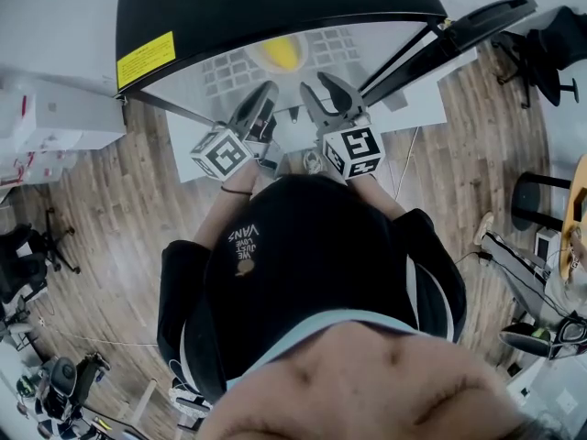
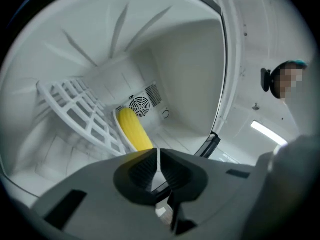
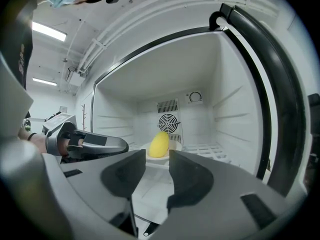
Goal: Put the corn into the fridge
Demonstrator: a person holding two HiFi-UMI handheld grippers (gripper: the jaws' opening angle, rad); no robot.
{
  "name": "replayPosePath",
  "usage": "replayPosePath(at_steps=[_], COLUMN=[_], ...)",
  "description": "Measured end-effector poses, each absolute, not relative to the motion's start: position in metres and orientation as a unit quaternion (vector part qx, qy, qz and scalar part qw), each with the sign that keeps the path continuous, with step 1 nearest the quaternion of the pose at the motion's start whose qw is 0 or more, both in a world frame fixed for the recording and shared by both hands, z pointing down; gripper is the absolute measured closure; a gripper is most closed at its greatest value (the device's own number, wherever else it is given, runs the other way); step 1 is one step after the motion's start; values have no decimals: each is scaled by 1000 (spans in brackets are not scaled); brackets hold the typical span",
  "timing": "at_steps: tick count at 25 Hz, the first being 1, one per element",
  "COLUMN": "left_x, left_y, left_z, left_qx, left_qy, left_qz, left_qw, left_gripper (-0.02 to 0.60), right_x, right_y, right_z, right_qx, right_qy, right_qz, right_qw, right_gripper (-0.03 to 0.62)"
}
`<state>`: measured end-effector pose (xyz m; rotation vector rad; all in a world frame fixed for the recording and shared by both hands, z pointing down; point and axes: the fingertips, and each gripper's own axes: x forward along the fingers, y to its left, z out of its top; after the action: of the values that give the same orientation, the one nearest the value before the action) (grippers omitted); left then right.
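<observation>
Ahead of both hand-held grippers, deep in the open fridge point(image 3: 235, 109), the corn point(image 3: 159, 144) lies on a small white plate point(image 3: 172, 145), just in front of the back fan point(image 3: 168, 122). The left hand-held gripper point(image 2: 158, 156) is clenched on nothing, and the right hand-held gripper point(image 3: 157, 155) is released and empty. I think the corn is already delivered, so neither needs to grasp.

One corn cob point(image 3: 159, 144), one plate point(image 3: 175, 146), one shelf rack point(image 2: 75, 109), one fridge point(image 3: 230, 99), two hand-held grippers point(image 2: 158, 156) point(image 3: 157, 159)
</observation>
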<state>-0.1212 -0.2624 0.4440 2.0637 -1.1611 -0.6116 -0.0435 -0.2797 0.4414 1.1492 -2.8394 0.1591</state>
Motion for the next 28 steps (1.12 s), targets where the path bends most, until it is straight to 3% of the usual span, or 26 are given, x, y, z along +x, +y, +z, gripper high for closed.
replayPosePath(at_steps=[6,28], left_x=[-123,-123], left_y=[-253,-220], left_z=[444,441], left_qx=[809,852], left_qy=[-459,-454], left_qz=[-196,-118], left_qw=[312,232], left_gripper=[551,552], right_x=[-43,-40], right_y=[-267,-227], right_z=[439,441], right_qx=[383,412], right_qy=[-922,-909], right_qz=[48,50], right_qw=[34,35], right_gripper=[490,572])
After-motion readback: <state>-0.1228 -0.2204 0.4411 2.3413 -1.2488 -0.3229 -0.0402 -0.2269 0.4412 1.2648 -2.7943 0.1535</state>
